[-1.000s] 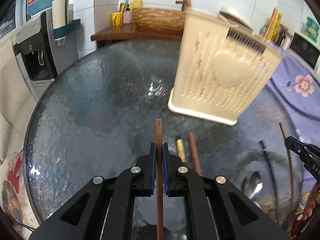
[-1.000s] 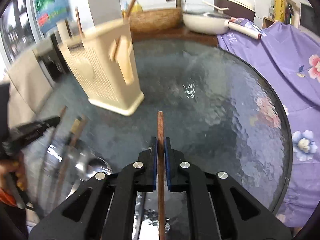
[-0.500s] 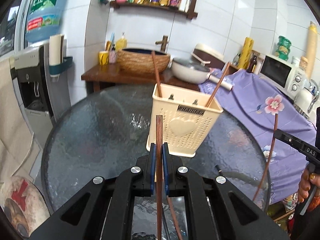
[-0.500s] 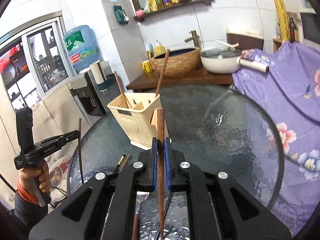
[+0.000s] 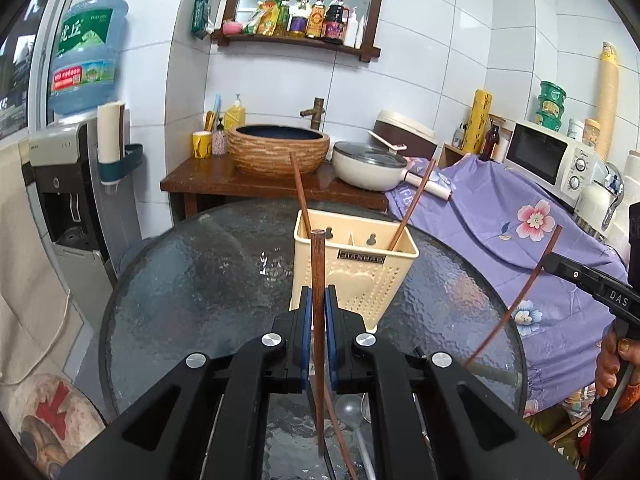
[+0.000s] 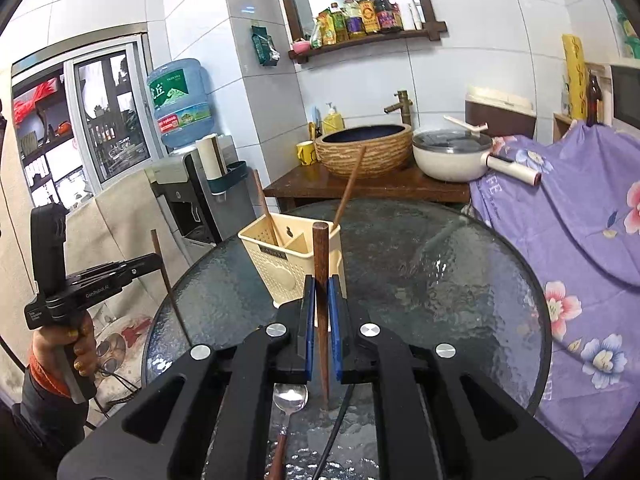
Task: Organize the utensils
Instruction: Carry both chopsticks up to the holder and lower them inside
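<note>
We hold two brown wooden chopsticks, one per claw, both raised above the round glass table (image 5: pixel 192 280). Left to right: the left gripper (image 5: pixel 319 320) is clamped on the left chopstick (image 5: pixel 319 280), blue pads pressed flat on its shaft some way below the square top end, stick near upright, most of its length hanging below the pads. The cream utensil holder (image 5: pixel 360 276) stands on the table just beyond, already with two chopsticks leaning in its compartments, one left, one right. The right gripper (image 6: pixel 322 320) is likewise closed on the right chopstick (image 6: pixel 321 280), gripped the same way, holder ahead and slightly left in that view. Handling, as we judge it: the sticks are light, stiff, thin and smooth, so they could pivot or slip between the pads if bumped; gripping near the thick upper part looks sound, since it leaves the tail free to drop in. In the way: the leaning chopsticks cross the holder's openings, and its inner divider narrows each slot, so we would come in from above. On the table beneath us lie a metal spoon (image 6: pixel 291 396), a clear spoon (image 5: pixel 349 408) and some dark sticks, untouched. Beyond the table a pot and a woven basin sit on the wooden counter, well apart.
</note>
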The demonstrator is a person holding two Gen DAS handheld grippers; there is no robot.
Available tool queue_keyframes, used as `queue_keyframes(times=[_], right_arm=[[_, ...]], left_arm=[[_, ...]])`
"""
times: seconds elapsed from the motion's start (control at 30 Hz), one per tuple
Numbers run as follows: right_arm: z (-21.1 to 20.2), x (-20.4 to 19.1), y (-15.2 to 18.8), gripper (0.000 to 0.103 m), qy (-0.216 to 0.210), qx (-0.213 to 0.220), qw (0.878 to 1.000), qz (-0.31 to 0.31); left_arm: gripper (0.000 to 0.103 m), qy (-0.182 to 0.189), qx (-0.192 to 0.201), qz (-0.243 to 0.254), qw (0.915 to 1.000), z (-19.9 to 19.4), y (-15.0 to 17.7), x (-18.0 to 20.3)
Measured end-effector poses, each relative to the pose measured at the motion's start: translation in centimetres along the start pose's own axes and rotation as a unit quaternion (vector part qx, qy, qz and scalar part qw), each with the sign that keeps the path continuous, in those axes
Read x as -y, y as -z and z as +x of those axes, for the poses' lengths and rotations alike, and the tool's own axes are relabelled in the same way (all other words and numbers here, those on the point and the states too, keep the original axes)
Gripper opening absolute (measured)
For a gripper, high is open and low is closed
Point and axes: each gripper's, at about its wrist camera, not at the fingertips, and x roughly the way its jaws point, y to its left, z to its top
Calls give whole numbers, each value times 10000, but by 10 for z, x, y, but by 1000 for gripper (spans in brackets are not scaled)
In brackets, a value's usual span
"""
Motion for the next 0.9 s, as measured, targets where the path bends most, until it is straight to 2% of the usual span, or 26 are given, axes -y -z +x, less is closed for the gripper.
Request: queue_keyframes(times=[0.33, 0.57, 0.73, 0.9], right_arm=[[6, -30, -43, 7, -120, 103, 9990, -416], [7, -43, -105, 7, -321, 408, 9980, -348], [8, -61, -148, 7, -152, 897, 9944, -531], [31, -70, -161, 7, 154, 1061, 9925, -595]], left_arm=[[6, 21, 116, 90, 9999, 3, -41, 10], [6, 243, 348, -2, 9991, -5, -103, 19], [6, 124, 667, -34, 9977, -7, -150, 29], [6, -165, 842, -140, 9962, 9, -170, 31]])
